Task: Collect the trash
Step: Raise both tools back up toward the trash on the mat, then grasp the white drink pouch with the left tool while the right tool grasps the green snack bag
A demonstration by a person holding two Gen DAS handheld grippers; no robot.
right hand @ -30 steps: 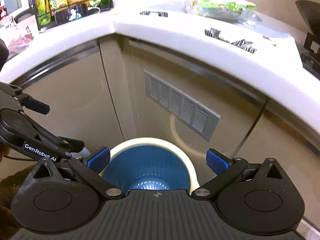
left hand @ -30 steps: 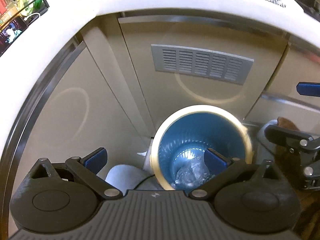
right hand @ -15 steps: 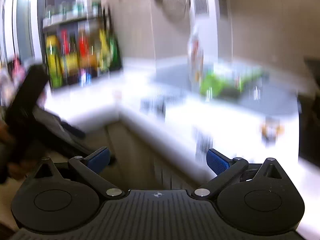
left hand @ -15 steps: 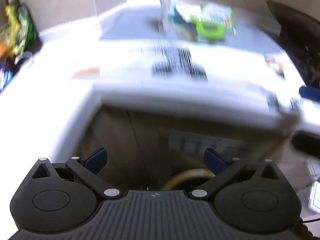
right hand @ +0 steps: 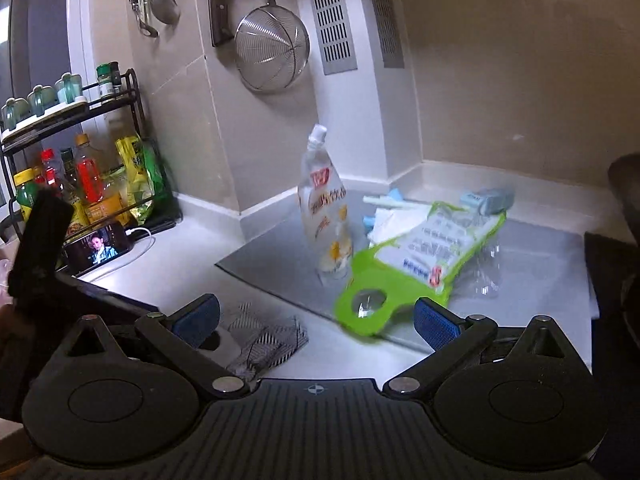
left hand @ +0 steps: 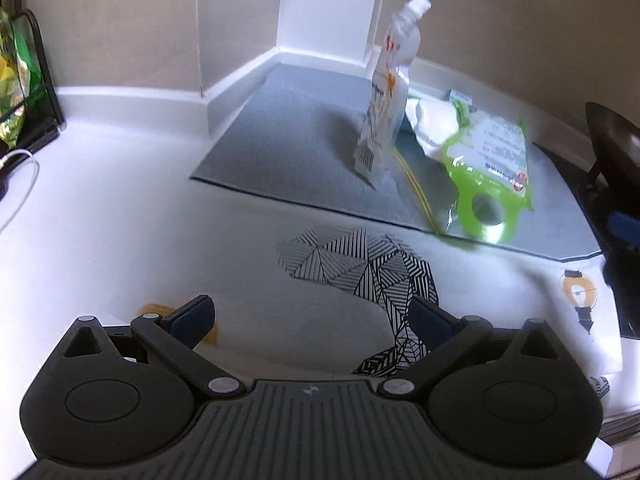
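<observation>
A clear drink pouch (left hand: pixel 384 96) with a white spout stands upright on a grey mat (left hand: pixel 288 128) on the white counter; it also shows in the right wrist view (right hand: pixel 326 208). A green-edged plastic package (left hand: pixel 488 168) lies beside it on the mat, also in the right wrist view (right hand: pixel 420 264). Crumpled white paper (left hand: pixel 434 120) and small blue-white wrappers (right hand: pixel 486 200) lie behind. My left gripper (left hand: pixel 310 316) is open and empty, above the counter short of the mat. My right gripper (right hand: pixel 316 316) is open and empty, just short of the green package.
A black rack (right hand: pixel 80 168) with bottles and snack bags stands at the left, a phone (right hand: pixel 98 248) on a cable in front of it. A strainer (right hand: pixel 272 50) and utensils hang on the wall. A black-striped patterned sheet (left hand: pixel 360 268) lies on the counter. A dark pan (left hand: pixel 612 148) sits far right.
Both grippers have risen from the blue trash bin by the cabinet to above the countertop, facing the trash on the mat. Both stayed open and empty.
</observation>
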